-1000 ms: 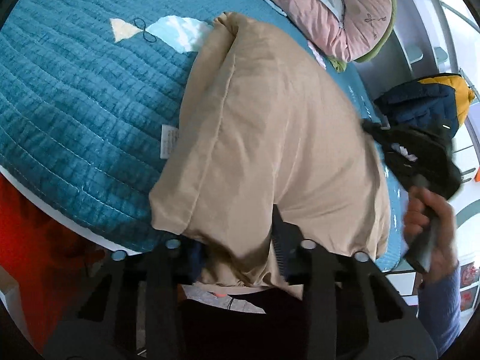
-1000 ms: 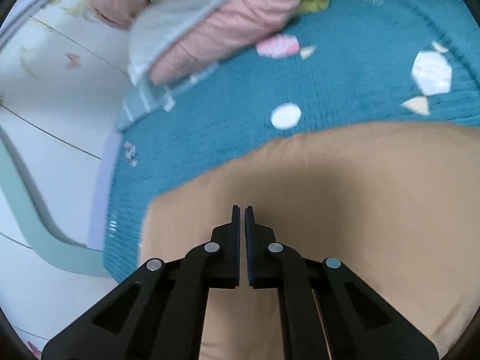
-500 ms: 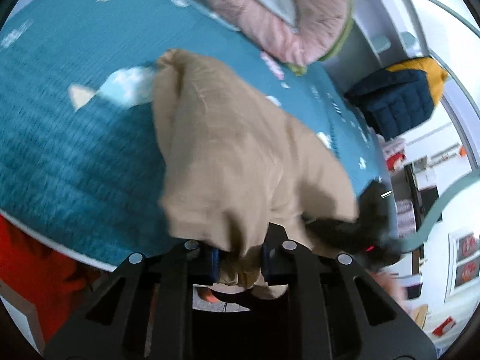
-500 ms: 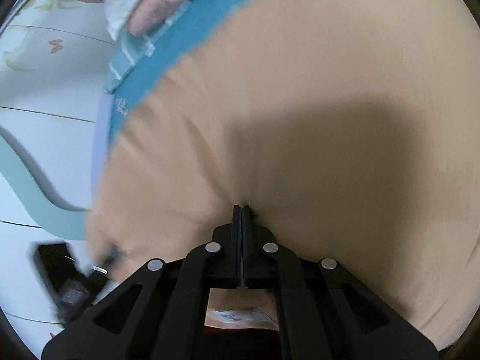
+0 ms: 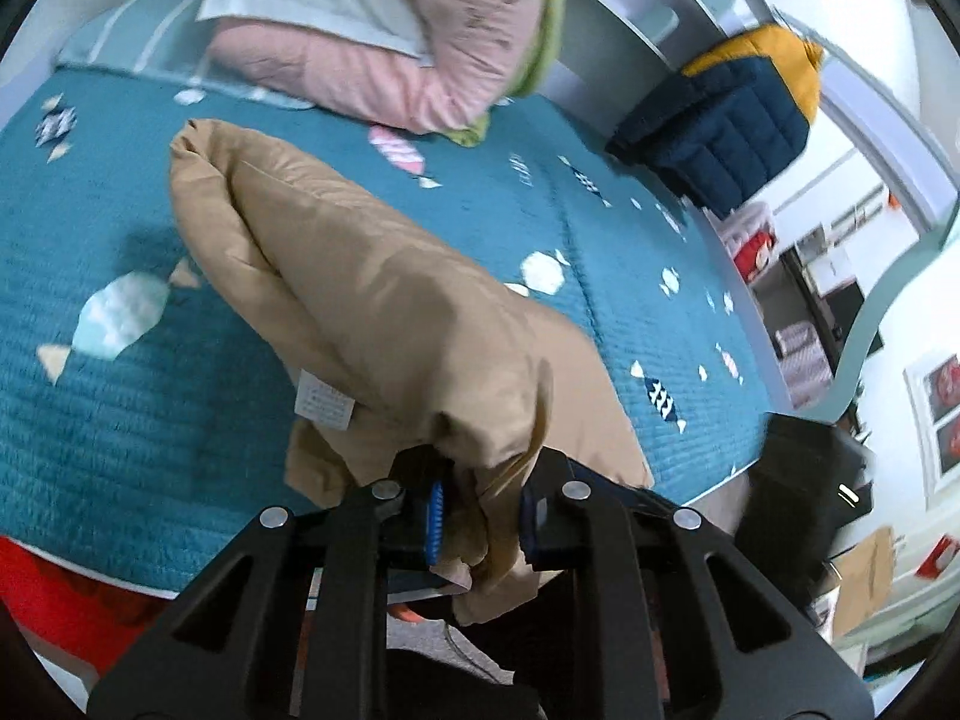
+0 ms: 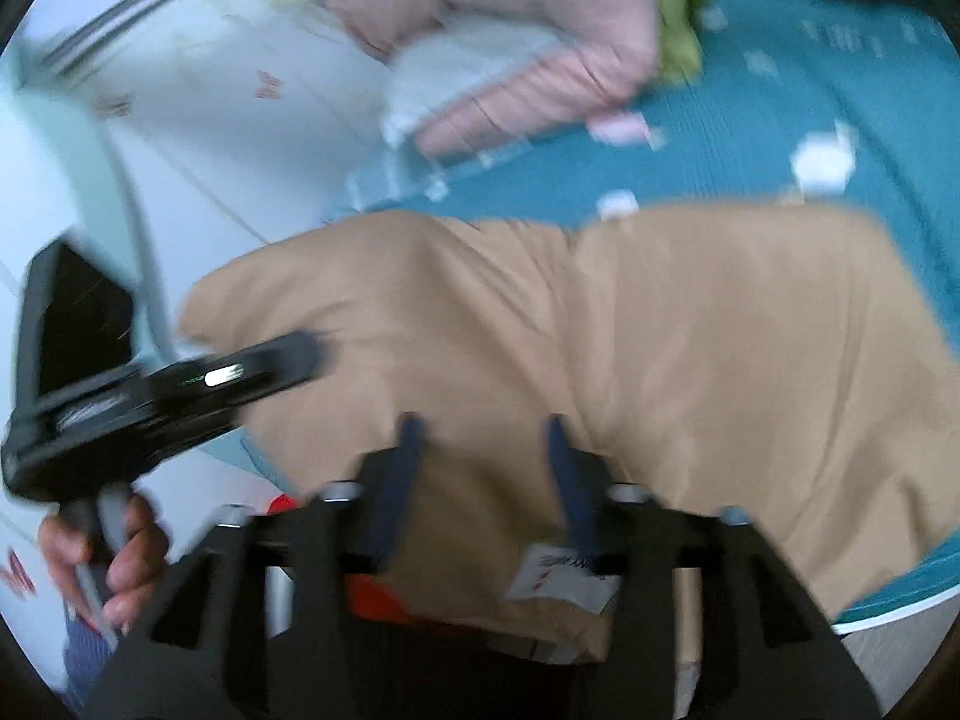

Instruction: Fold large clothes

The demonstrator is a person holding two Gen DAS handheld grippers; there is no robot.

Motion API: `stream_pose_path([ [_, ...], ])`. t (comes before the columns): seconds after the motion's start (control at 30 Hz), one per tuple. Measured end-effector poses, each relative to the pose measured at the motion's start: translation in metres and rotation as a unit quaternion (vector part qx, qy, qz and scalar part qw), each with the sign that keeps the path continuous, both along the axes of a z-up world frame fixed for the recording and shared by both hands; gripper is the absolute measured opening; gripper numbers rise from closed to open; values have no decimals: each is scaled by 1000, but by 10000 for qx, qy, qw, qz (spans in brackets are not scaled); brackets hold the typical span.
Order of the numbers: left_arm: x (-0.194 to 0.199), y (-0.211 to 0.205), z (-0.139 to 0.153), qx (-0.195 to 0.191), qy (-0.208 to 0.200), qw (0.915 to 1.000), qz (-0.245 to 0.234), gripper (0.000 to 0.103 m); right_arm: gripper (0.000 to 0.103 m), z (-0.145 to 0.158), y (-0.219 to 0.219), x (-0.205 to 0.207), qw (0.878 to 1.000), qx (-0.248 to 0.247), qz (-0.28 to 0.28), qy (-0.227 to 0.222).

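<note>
A tan padded garment (image 5: pixel 372 300) lies bunched on the teal quilt (image 5: pixel 120 408), its near end hanging off the bed's front edge. My left gripper (image 5: pixel 480 510) is closed on that near end, with cloth bunched between the fingers. In the right wrist view the same tan garment (image 6: pixel 690 348) spreads across the bed. My right gripper (image 6: pixel 483 450) is open just above its near edge, with nothing between the fingers. The left gripper's black body (image 6: pixel 150 384) and the hand holding it show at the left of that view.
A pink padded jacket (image 5: pixel 420 42) with a green garment (image 5: pixel 540 48) lies at the far end of the bed. A navy and orange jacket (image 5: pixel 732 120) sits at the back right. The teal quilt also shows in the right wrist view (image 6: pixel 780 90). Shelves and a wall stand beyond the bed's right side.
My right gripper was shut on the tan cloth and has opened and let go. My left gripper has swung and lifted its end, folding the garment into a narrower roll.
</note>
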State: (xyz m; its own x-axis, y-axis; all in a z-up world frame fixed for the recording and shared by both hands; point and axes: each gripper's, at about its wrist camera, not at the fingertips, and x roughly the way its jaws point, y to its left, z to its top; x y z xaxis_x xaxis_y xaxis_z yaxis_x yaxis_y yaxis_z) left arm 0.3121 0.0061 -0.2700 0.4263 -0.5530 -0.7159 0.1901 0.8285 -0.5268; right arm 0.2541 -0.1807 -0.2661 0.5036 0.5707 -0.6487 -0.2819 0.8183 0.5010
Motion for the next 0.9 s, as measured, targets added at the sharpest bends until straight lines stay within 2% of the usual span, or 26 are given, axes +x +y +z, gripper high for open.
stream_pose_path([
  [0.13,2,-29,6,110,21,9997,-215,18,66,21,9,-26,9974,-390,288,-525],
  [0.2,1,-45,8,199,19,9992,-337,18,70,23,17,-24,9952,-623,420,-626],
  [0.23,1,-51,9,226,30,9990,-392,18,70,22,21,-23,9936,-821,406,-666],
  [0.33,-3,-76,12,406,-15,9971,-641,18,70,18,25,-16,9920,-941,260,-802],
  [0.4,-4,-86,13,386,-17,9965,-738,18,71,16,23,-14,9907,-994,122,-921],
  [0.43,-3,-88,14,360,4,9965,-758,18,68,15,18,-12,9905,-964,-11,-985],
  [0.47,-2,-91,15,360,9,9963,-783,18,62,13,12,-9,9900,-1002,-169,-982],
  [0.53,0,-99,15,414,-3,9956,-845,17,32,7,-1,-4,9922,-844,-275,-871],
  [0.57,0,-103,15,417,-1,9951,-892,17,25,4,-7,-3,9930,-754,-341,-839],
  [0.6,0,-107,15,406,-9,9947,-940,18,19,1,-14,-1,9936,-689,-461,-770],
  [0.7,-5,-116,24,199,-212,9932,-1131,18,16,-9,-51,2,9946,148,-933,-437],
  [0.77,-10,-116,34,-85,-471,9914,-1221,30,16,-15,-72,0,9902,620,-1225,-242],
  [0.83,-13,-111,42,-102,-742,9924,-971,71,15,-29,-103,-4,9756,1413,-1678,30],
  [0.9,-12,-103,43,-11,-882,9944,-589,77,15,-43,-129,-9,9545,1983,-2211,261],
])
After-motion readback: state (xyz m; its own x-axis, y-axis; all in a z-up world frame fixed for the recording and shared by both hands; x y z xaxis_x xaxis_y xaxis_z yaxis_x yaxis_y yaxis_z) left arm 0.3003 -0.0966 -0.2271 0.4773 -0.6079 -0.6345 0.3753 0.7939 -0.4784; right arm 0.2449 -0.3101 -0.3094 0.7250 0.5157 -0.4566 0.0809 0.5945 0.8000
